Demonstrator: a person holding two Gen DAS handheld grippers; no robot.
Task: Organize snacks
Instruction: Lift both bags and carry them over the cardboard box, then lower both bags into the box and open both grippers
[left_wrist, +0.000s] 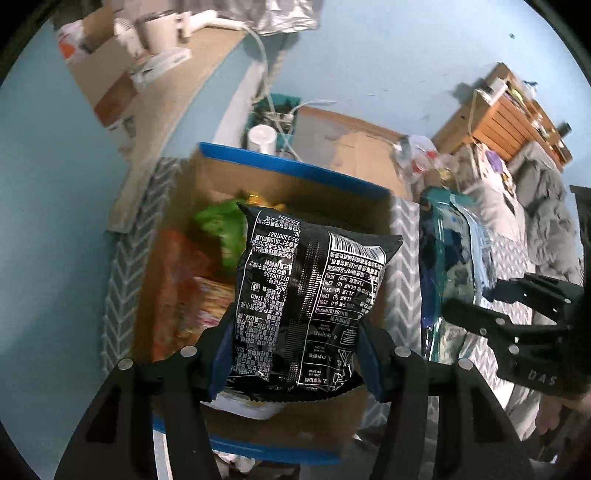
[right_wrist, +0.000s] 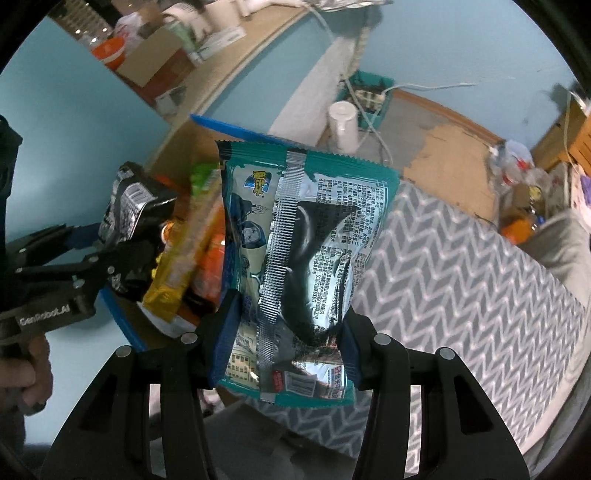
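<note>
My left gripper (left_wrist: 293, 354) is shut on a black snack bag (left_wrist: 306, 299) with white print, held above a blue-rimmed cardboard box (left_wrist: 295, 168). Inside the box lie a green bag (left_wrist: 221, 229), an orange-red bag (left_wrist: 177, 280) and other snacks. My right gripper (right_wrist: 284, 347) is shut on a teal snack bag (right_wrist: 295, 254), silver back seam facing me, above the box's right edge. In the right wrist view the left gripper (right_wrist: 96, 251) shows at the left with the black bag (right_wrist: 129, 206). The left wrist view catches the right gripper (left_wrist: 476, 314) and the teal bag (left_wrist: 447, 266) at the right.
The box sits against a grey chevron-patterned mattress (right_wrist: 461, 277). Behind it are a white cylinder (right_wrist: 343, 123), a teal bin with cables (right_wrist: 369, 94), a wooden shelf with cartons (left_wrist: 122, 85) and a wooden crate (left_wrist: 513, 118). A hand (right_wrist: 22, 373) grips the left tool.
</note>
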